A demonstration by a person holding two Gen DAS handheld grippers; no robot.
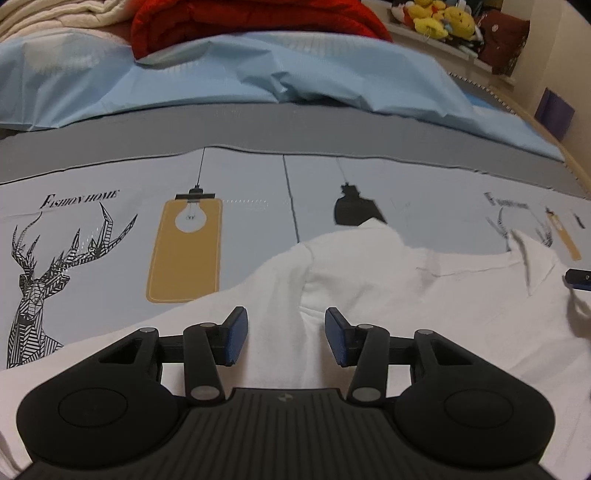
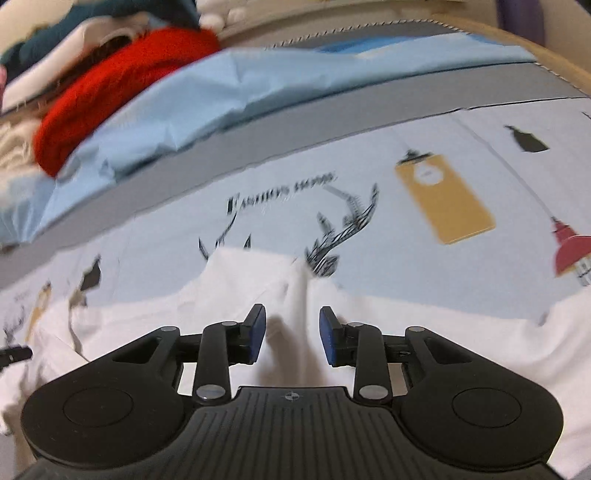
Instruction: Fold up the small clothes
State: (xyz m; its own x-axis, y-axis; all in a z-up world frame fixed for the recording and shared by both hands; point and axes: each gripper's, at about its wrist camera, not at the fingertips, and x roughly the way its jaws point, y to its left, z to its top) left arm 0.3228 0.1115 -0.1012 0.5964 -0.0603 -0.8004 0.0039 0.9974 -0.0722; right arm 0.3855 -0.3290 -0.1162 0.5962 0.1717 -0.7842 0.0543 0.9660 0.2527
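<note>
Currently, garment: white garment (image 1: 369, 288) lies rumpled on the printed sheet (image 1: 110, 236), near edge.
Left gripper (image 1: 286, 334): apart, your pads straddle a ridge.
Right gripper (image 2: 291, 334): apart, over a fold.
Risk: you pinch both layers, or the sheet.

From my left wrist camera: left gripper (image 1: 286, 334) angled down over a white cotton garment (image 1: 406, 295), blue pads parted with a raised fold of the cloth between them, not pressed. Garment lies rumpled on a pale grey printed bedsheet (image 1: 110, 221) bearing a black line-drawn deer (image 1: 48, 280) and a mustard lightbulb panel (image 1: 186, 251). Behind, a light blue crumpled sheet (image 1: 221, 74), a red knitted bundle (image 1: 251, 22), yellow plush toys (image 1: 439, 16) on a shelf.
</note>
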